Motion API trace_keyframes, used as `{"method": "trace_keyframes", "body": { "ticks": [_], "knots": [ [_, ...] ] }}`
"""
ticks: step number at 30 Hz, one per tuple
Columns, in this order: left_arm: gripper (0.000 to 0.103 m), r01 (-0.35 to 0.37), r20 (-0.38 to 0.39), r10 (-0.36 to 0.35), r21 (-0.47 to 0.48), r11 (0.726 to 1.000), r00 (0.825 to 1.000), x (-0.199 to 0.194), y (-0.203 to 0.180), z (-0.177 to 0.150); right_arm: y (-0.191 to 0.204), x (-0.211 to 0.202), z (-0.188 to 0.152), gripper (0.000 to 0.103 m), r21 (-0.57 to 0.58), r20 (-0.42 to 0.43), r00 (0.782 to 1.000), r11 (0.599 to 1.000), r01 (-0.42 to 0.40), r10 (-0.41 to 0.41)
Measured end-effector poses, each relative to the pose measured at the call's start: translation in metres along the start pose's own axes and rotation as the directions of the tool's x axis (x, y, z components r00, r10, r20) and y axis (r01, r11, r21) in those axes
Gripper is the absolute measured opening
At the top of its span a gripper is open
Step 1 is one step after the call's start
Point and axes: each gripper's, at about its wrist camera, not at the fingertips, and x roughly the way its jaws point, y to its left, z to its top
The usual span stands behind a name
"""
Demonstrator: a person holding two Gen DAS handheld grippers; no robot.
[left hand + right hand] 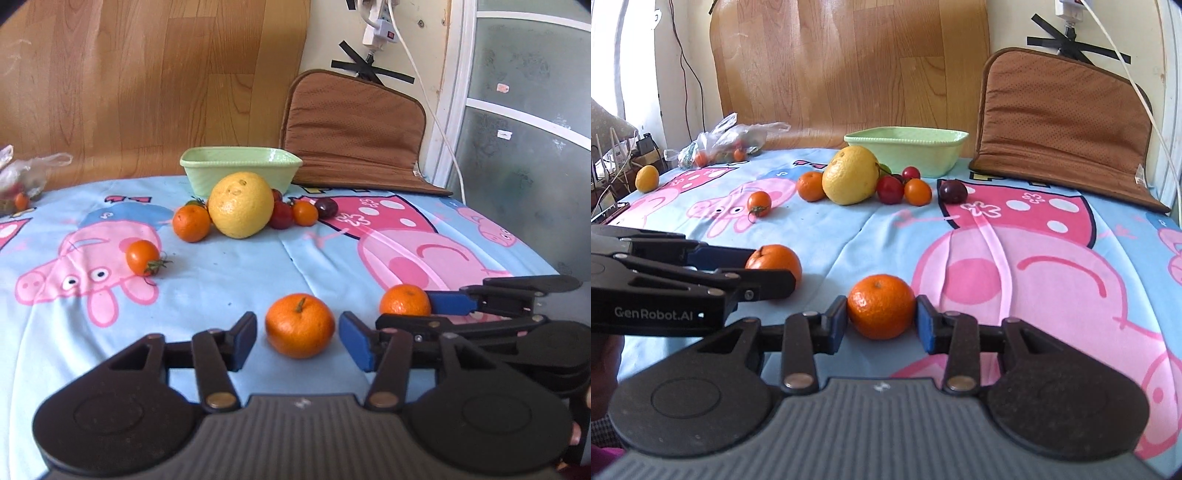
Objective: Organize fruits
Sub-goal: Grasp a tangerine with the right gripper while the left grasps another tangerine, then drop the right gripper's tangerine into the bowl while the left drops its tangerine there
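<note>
The cartoon-pig sheet [849, 236] carries a green dish [916, 147] and a yellow grapefruit [849, 177]. Left tool [297, 338] — marked "GenRobot.AI" — spread around one tangerine [300, 325], not touching. Right tool [881, 319] clenched on another tangerine [881, 304] resting on the sheet.

The left gripper [297, 341] straddles a stemmed mandarin [300, 325], pads apart from it; at three o'clock, the right gripper [424, 310] meets another mandarin [405, 300].
</note>
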Motion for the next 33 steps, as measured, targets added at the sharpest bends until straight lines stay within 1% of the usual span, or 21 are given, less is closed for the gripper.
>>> {"method": "trace_keyframes", "body": {
  "ticks": [2,4,5,7,8,9,10,15,17,20,23,29,33],
  "knots": [
    [0.062,-0.008,0.008,0.008,0.004,1.000,1.000,-0.001,-0.001,0.001,-0.001,-0.002,-0.001,0.045,0.000,0.002,1.000,1.000,0.000,0.000],
    [0.062,-0.004,0.004,0.004,0.006,1.000,1.000,0.001,-0.002,0.002,-0.002,-0.004,-0.003,0.050,0.001,0.003,1.000,1.000,0.005,-0.005],
    [0.060,-0.001,0.001,0.001,0.009,1.000,1.000,0.002,-0.003,0.001,-0.002,-0.005,-0.005,0.050,0.001,0.005,1.000,1.000,0.009,-0.009],
    [0.052,0.005,-0.012,-0.005,0.016,1.000,1.000,0.007,-0.003,-0.001,-0.004,-0.006,-0.008,0.050,0.002,0.011,1.000,1.000,0.008,-0.008],
    [0.044,0.006,-0.026,-0.006,0.017,1.000,1.000,0.010,-0.004,-0.002,-0.004,-0.007,-0.010,0.050,0.000,0.018,1.000,1.000,0.006,-0.006],
    [0.043,0.006,-0.031,-0.006,0.019,1.000,0.999,0.011,-0.004,-0.003,-0.004,-0.007,-0.011,0.048,-0.007,0.021,1.000,1.000,0.005,-0.005],
    [0.043,0.006,-0.027,-0.006,0.024,1.000,1.000,0.011,-0.004,-0.003,-0.003,-0.008,-0.011,0.039,-0.016,0.024,1.000,1.000,-0.002,0.002],
    [0.043,0.041,-0.036,-0.042,-0.010,0.999,0.998,0.012,0.003,0.002,-0.005,-0.003,-0.006,0.039,0.007,0.030,0.999,1.000,-0.021,0.020],
    [0.043,0.038,-0.035,-0.038,-0.019,0.999,0.999,0.014,0.006,0.004,-0.007,0.000,-0.004,0.039,0.025,0.030,0.999,0.999,-0.032,0.031],
    [0.043,0.037,-0.035,-0.038,-0.029,0.999,0.999,0.019,0.009,0.005,-0.007,0.003,-0.003,0.039,0.023,0.035,0.999,0.999,-0.040,0.039],
    [0.043,0.029,-0.029,-0.030,-0.012,0.999,0.999,0.021,0.007,0.005,-0.010,0.005,-0.001,0.039,0.035,0.039,0.998,0.998,-0.050,0.049],
    [0.043,0.049,-0.019,-0.050,-0.044,0.998,0.999,0.021,0.012,0.009,-0.011,0.012,0.005,0.039,0.038,0.035,0.997,0.997,-0.067,0.066],
    [0.043,0.070,0.006,-0.070,-0.059,0.996,0.998,0.020,0.022,0.028,-0.017,0.016,0.022,0.039,0.067,0.044,0.993,0.992,-0.108,0.105]
  ]
}}
